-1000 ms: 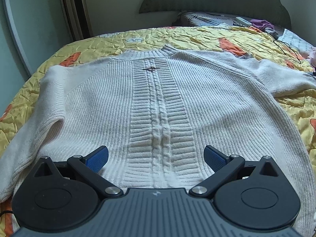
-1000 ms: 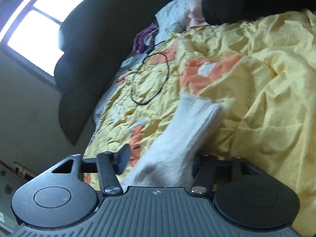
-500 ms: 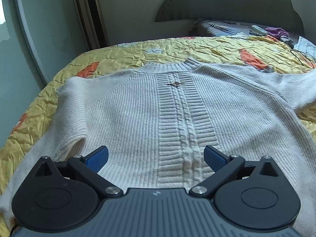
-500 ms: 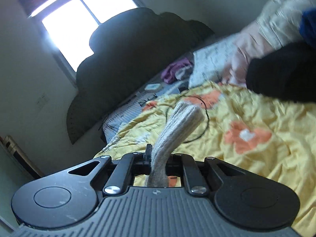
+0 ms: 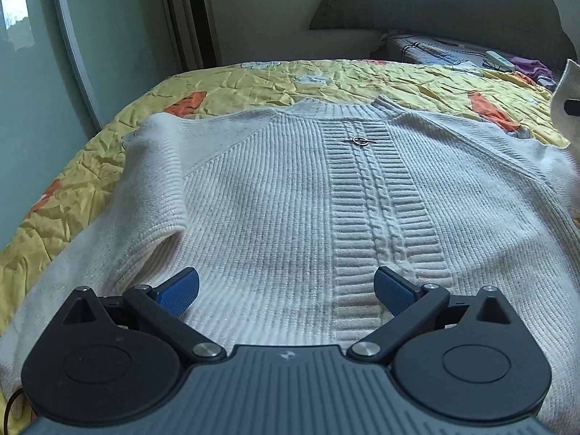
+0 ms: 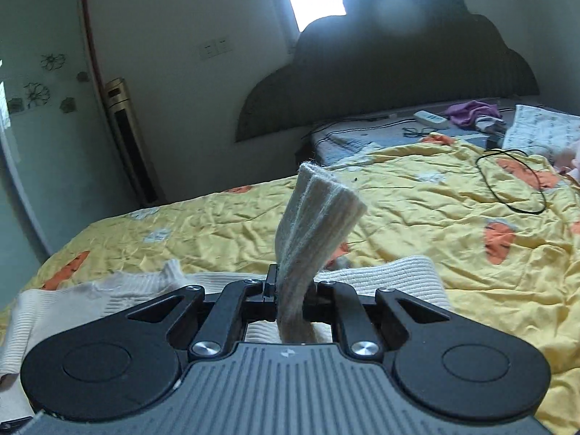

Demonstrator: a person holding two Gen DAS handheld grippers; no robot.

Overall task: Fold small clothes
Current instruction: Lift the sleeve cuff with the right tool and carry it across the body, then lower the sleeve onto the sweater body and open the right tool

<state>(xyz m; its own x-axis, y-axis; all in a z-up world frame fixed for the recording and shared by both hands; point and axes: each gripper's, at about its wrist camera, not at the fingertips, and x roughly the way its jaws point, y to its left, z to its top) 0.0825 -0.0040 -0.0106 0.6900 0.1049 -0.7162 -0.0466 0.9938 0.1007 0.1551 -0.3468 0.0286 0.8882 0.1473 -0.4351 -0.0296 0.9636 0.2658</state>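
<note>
A cream cable-knit sweater (image 5: 290, 195) lies flat, front up, on the yellow bedspread (image 5: 253, 79), neck toward the headboard. My left gripper (image 5: 286, 290) is open and empty, hovering just above the sweater's hem, its blue pads either side of the knit. My right gripper (image 6: 290, 290) is shut on the sweater's right sleeve cuff (image 6: 315, 224), which sticks up between the fingers, lifted off the bed. The sweater body (image 6: 108, 297) shows below it. The raised cuff also shows at the right edge of the left wrist view (image 5: 567, 108).
A black cable loop (image 6: 511, 181), a remote (image 6: 431, 119), glasses and purple cloth (image 6: 471, 110) lie near the dark headboard (image 6: 398, 72). A tall air conditioner (image 5: 192, 18) stands by the wall on the left. The bed's left edge (image 5: 43, 217) drops off.
My right gripper has closed on the sleeve cuff, lifted it and swung it left toward the sweater body. My left gripper has drifted left over the hem, still open.
</note>
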